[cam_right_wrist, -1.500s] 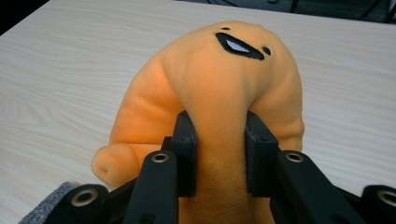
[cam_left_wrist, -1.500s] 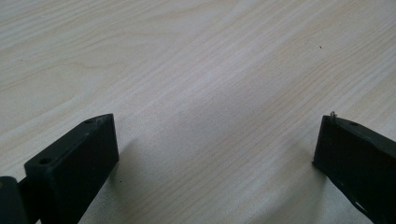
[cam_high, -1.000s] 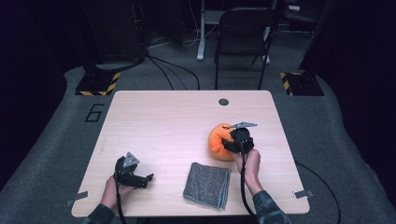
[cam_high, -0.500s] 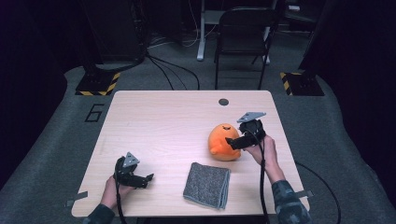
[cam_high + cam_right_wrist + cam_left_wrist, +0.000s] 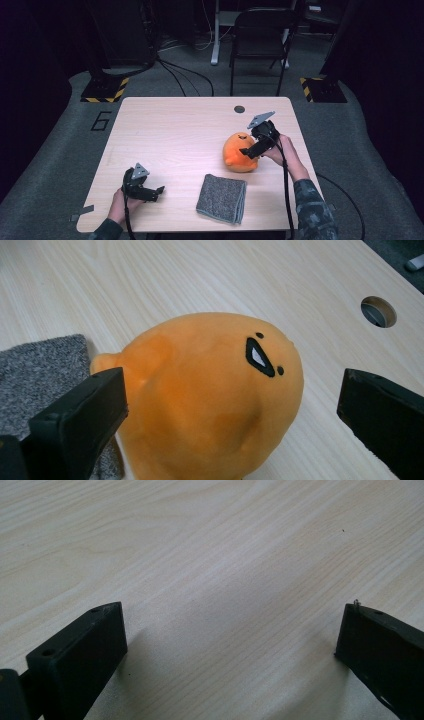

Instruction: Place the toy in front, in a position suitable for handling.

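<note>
1. My right gripper (image 5: 248, 148) stands wide open just beside the orange plush toy (image 5: 240, 151). Its jaws have just been opening; the toy is in front of them in the right gripper view, but the pads do not press on it, so I judge that I have released it.
2. The orange plush toy (image 5: 210, 395) sits upright on the table (image 5: 175, 130), in the right half, its small face turned up toward the far edge. It stands free, so it seems to be placed there on purpose.
3. The grey towel (image 5: 221, 198) lies folded near the front edge, just beside the toy. I think it waits as the next thing to handle.
4. My left gripper (image 5: 150, 192) rests low at the front left corner, jaws open with only bare wood between them, well apart from the toy.
5. The cable hole (image 5: 239, 109) near the far edge is not involved.
</note>
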Motion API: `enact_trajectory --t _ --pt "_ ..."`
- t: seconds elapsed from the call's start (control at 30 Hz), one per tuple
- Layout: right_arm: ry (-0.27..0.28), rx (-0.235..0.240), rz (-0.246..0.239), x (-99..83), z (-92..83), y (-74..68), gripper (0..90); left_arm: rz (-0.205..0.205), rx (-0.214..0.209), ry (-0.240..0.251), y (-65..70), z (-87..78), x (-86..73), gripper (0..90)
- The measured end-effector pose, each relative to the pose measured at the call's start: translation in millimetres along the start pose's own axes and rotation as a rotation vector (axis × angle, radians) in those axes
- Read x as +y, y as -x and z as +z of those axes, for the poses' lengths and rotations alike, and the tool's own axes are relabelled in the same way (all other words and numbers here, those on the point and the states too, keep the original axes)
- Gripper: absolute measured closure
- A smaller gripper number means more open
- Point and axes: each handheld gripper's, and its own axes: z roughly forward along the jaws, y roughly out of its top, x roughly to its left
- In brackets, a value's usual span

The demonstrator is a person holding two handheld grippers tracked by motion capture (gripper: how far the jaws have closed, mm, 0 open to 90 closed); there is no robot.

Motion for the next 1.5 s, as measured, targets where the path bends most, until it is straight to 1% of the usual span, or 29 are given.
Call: enact_trajectory --t 0.03,0.1,0.13,0.17,0.2,0.23,0.27,0.3,0.33,0.37,0.4,0.43,0.47,0.5,0.53,0.57,0.6,0.63,0.67,0.7,0.73,0.77,0.83,0.93,1.13,1.2,1.23,1.37,1.5 --pt "-0.024 0.013 -0.016 1.0 6.6 1.8 0.5 0.000 0.000 0.000 0.0 0.0 0.0 0.0" --pt "-0.039 0.019 -0.036 1.5 14.7 2.9 2.7 -0.001 -0.001 0.000 0.0 0.1 0.0 0.0" --pt "-0.053 0.038 -0.057 1.5 19.4 5.3 5.3 0.000 0.000 0.000 0.0 0.0 0.0 0.0" --pt "-0.053 0.038 -0.057 1.5 19.4 5.3 5.3 0.000 0.000 0.000 0.0 0.0 0.0 0.0" --pt "-0.078 0.059 -0.071 0.6 28.7 7.0 10.9 0.001 0.000 0.000 -0.1 0.0 0.0 0.0" --pt "-0.078 0.059 -0.071 0.6 28.7 7.0 10.9 0.001 0.000 0.000 -0.1 0.0 0.0 0.0" --pt "-0.093 0.082 -0.067 -1.1 33.2 7.6 13.9 0.001 0.000 0.000 -0.1 0.0 0.0 0.0" --pt "-0.094 0.080 -0.082 -3.2 37.5 8.2 16.8 -0.001 -0.001 0.000 0.0 0.0 -0.1 0.0" --pt "-0.102 0.095 -0.080 -7.7 44.0 8.2 21.5 0.000 0.000 0.000 0.0 0.0 -0.1 0.0" --pt "-0.102 0.095 -0.080 -7.7 44.0 8.2 21.5 0.000 0.000 0.000 0.0 0.0 -0.1 0.0" --pt "-0.120 0.096 -0.068 -11.3 48.1 7.5 27.6 -0.002 0.000 0.001 0.1 0.0 -0.1 0.0" --pt "-0.120 0.099 -0.063 -13.0 49.3 7.8 30.5 -0.002 0.000 0.001 0.1 0.0 -0.1 0.0" --pt "-0.120 0.099 -0.063 -13.0 49.3 7.8 30.5 -0.002 0.000 0.001 0.1 0.0 -0.1 0.0" --pt "-0.127 0.100 -0.050 -14.3 49.4 6.9 33.9 -0.002 0.000 0.001 0.1 0.1 -0.2 0.0" --pt "-0.133 0.103 -0.058 -15.5 49.9 7.9 40.1 -0.002 0.000 0.001 0.1 0.1 -0.2 0.0" --pt "-0.131 0.106 -0.073 -16.2 50.3 8.5 42.8 -0.002 0.000 0.001 0.1 0.1 -0.2 0.0" --pt "-0.133 0.107 -0.071 -16.8 50.2 8.1 45.1 -0.001 0.000 0.001 0.1 0.1 -0.1 0.0" --pt "-0.133 0.107 -0.071 -16.8 50.2 8.1 45.1 -0.001 0.000 0.001 0.1 0.1 -0.1 0.0" --pt "-0.132 0.107 -0.064 -17.9 50.0 6.6 49.9 -0.002 0.000 0.001 0.1 0.1 -0.2 0.0" --pt "-0.131 0.109 -0.065 -18.6 49.9 6.1 52.1 -0.002 0.000 0.001 0.1 0.0 -0.1 0.0" --pt "-0.131 0.109 -0.065 -18.6 49.9 6.1 52.1 -0.002 0.000 0.001 0.1 0.0 -0.1 0.0" --pt "-0.126 0.105 -0.069 -20.0 49.6 3.9 57.8 -0.002 0.000 0.001 0.1 0.1 -0.2 0.0" --pt "-0.122 0.098 -0.073 -21.3 49.0 1.5 61.7 -0.002 0.000 0.001 0.1 0.1 -0.2 0.0" --pt "-0.113 0.089 -0.076 -22.6 46.8 -1.2 65.0 -0.001 0.001 0.000 0.0 0.0 -0.1 0.0" --pt "-0.064 0.099 -0.041 -27.9 42.4 -0.9 67.6 -0.002 0.000 0.001 0.1 0.0 -0.2 0.0" --pt "-0.042 0.096 -0.040 -29.0 37.3 -1.9 68.6 -0.003 0.000 0.001 0.1 0.0 -0.1 0.0" --pt "-0.042 0.096 -0.040 -29.0 37.3 -1.9 68.6 -0.003 0.000 0.001 0.1 0.0 -0.1 0.0" --pt "-0.015 0.103 -0.038 -26.9 27.0 -5.2 69.1 -0.001 0.001 0.000 0.0 0.0 0.0 0.0" --pt "0.005 0.067 -0.057 -22.9 15.9 -13.9 69.3 -0.001 0.000 0.000 0.0 0.0 -0.1 0.0"
